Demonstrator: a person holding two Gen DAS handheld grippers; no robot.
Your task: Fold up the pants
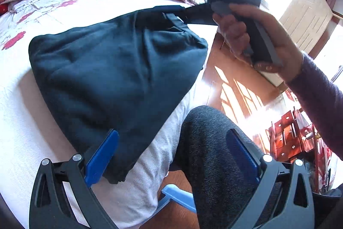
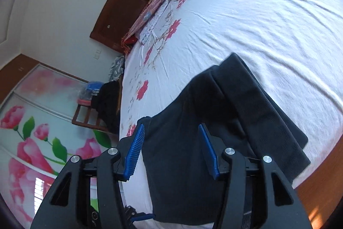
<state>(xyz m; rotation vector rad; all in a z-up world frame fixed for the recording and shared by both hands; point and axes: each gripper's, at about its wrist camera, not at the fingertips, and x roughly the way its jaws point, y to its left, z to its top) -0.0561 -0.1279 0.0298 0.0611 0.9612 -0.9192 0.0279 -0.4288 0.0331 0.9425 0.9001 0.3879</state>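
A: Pants (image 1: 115, 70) where?
B: Folded bundle on bed (image 2: 268, 20) edge, below both tools. Right gripper (image 2: 171, 149) nearer, directly above, jaws spread, empty.
A: Left gripper (image 1: 171, 156)?
B: Spread too, off bundle's near corner.

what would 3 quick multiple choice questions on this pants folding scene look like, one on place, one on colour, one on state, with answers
1. Where do the pants lie?
A. on the floor
B. on the bed
C. on a chair

2. What colour are the pads of the right tool?
A. blue
B. yellow
C. green

3. How do the jaws of the left tool stand?
A. shut on the pants
B. shut on nothing
C. open

Answers:
1 B, the dark cloth rests on the white sheet.
2 A, both pads show blue.
3 C, its pads stand wide apart, pressing nothing.
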